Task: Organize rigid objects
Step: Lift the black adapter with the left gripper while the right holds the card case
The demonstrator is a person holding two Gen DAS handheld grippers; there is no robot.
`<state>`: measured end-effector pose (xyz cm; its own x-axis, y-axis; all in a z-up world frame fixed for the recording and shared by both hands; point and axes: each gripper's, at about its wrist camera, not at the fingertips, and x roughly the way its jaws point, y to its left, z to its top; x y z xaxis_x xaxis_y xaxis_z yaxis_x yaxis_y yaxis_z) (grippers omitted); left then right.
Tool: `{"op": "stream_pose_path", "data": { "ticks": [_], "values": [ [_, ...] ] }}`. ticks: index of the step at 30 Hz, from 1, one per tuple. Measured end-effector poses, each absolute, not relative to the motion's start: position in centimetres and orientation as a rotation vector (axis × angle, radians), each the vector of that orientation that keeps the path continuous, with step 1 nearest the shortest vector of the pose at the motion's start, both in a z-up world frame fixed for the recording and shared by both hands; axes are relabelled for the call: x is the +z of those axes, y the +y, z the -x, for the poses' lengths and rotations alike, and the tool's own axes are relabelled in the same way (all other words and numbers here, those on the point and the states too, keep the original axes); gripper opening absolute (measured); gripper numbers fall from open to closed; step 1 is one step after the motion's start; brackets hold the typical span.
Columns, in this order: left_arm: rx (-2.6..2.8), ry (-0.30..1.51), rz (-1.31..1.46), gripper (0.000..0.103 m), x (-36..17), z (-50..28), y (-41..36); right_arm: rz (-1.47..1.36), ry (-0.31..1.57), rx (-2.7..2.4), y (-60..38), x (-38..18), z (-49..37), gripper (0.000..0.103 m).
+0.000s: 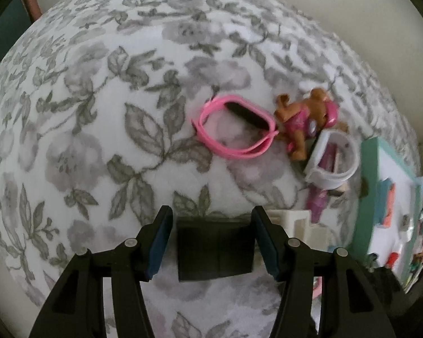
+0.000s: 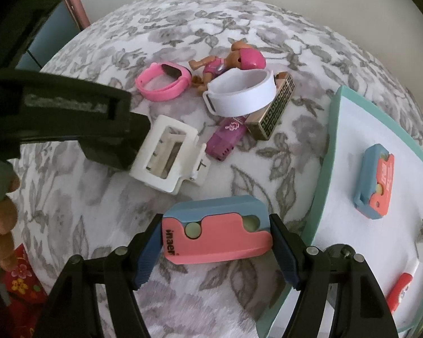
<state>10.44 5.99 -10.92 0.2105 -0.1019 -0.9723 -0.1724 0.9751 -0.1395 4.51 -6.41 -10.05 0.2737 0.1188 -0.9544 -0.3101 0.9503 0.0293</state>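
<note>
- Pink-and-blue case [image 2: 215,232] sits between the pads of the right gripper [image 2: 215,242]; both pads seem to press on its short ends, so this claw is pinching it, just above the flowered cloth [image 2: 98,211].
- It is a flat box, pink on top with blue behind, two pale round buttons and a dark printed word on one end. It looks hard and smooth.
- I judge that the step in hand is carrying this case to the tray [image 2: 328,152] at the right edge of the cloth, where a similar case [image 2: 373,180] already lies.
- Next move, I think: bring it over the white floor of the tray, lower it beside the other one, then release.
- Left gripper [image 1: 211,242] stands spread, pinching nothing; a dark square thing [image 1: 215,249] lies between its pads, and I cannot tell what it is.
- Other things wait near the middle of the cloth: a pink bracelet [image 2: 162,83], a toy dog [image 2: 234,59], a white band [image 2: 242,94] and a white clip [image 2: 167,159].
</note>
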Motion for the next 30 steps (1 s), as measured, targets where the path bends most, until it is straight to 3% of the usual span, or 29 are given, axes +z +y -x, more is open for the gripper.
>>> {"op": "stream_pose_path", "data": {
  "ticks": [19,30],
  "values": [
    [0.037,1.408,0.228,0.059,-10.7,-7.7,7.1,0.208,1.266,0.278,-6.1,-10.1,-4.1,0.074],
    [-0.005,1.411,0.243,0.069,-10.6,-5.7,7.8,0.211,1.281,0.281,-6.0,-9.9,-3.5,0.074]
  ]
}}
